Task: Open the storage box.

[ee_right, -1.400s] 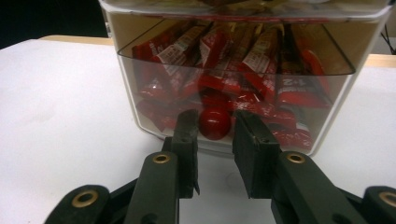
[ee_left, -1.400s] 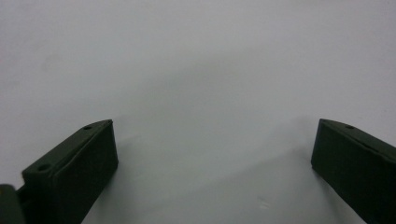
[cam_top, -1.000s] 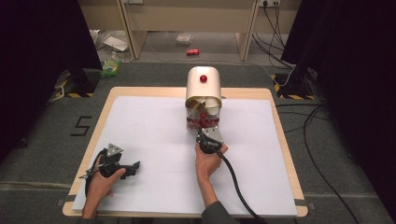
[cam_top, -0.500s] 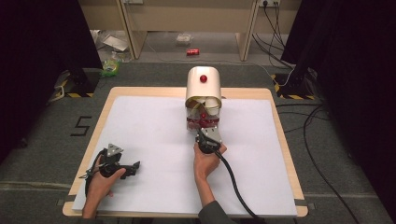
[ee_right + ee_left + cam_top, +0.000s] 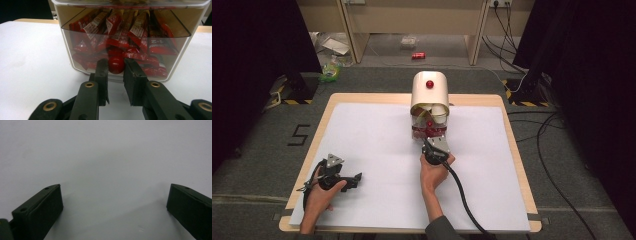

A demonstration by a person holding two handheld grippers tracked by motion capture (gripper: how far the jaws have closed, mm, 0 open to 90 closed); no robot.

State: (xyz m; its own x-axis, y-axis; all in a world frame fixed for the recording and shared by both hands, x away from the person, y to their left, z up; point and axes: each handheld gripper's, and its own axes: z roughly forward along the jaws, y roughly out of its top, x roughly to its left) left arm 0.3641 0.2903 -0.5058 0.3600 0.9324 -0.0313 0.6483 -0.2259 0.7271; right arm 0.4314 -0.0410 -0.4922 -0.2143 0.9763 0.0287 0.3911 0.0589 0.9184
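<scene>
right hand-held gripper (image 5: 115, 65) sits at the front of the box (image 5: 430, 95), jaws narrowed on both sides of the red knob (image 5: 116, 64) on its clear drawer (image 5: 125, 37), clamped on it. drawer holds red packets (image 5: 140, 32). left hand-held gripper (image 5: 113, 202) has jaws wide apart, holds nothing, over the white desk (image 5: 105, 157), well away from the box.

A wooden table (image 5: 512, 145) carries a white sheet (image 5: 377, 150); a cream dispenser (image 5: 430, 95) stands at the sheet's far edge.

Red can (image 5: 418, 56) & clear pkg (image 5: 408, 42) on floor behind table (image 5: 362, 98).
</scene>
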